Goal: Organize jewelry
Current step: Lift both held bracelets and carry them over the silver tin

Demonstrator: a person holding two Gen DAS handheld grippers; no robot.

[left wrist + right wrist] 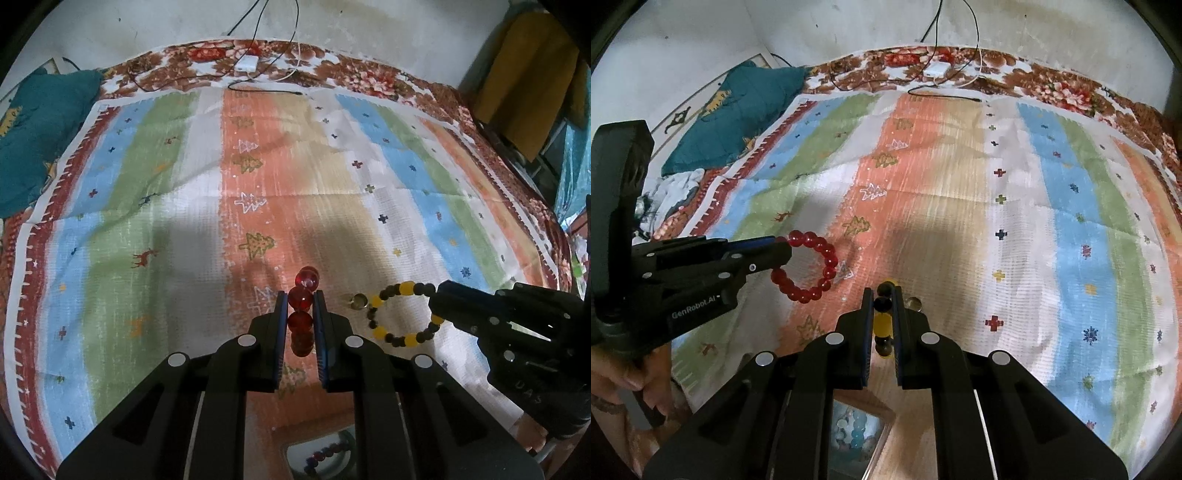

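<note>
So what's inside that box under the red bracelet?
The box sits low in the left view, mostly hidden by the left tool, which holds the red bracelet. One string of dark red and blue beads shows inside; the rest is covered.

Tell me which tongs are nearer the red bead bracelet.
Left. The left tongs are shut on the red bead bracelet; the right tongs hold the yellow-and-dark bracelet off to its side.

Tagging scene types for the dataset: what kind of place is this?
Probably a bedroom at home: a striped patterned cloth over a floral bedspread, a teal pillow against a bare wall, charger cables trailing down.
</note>
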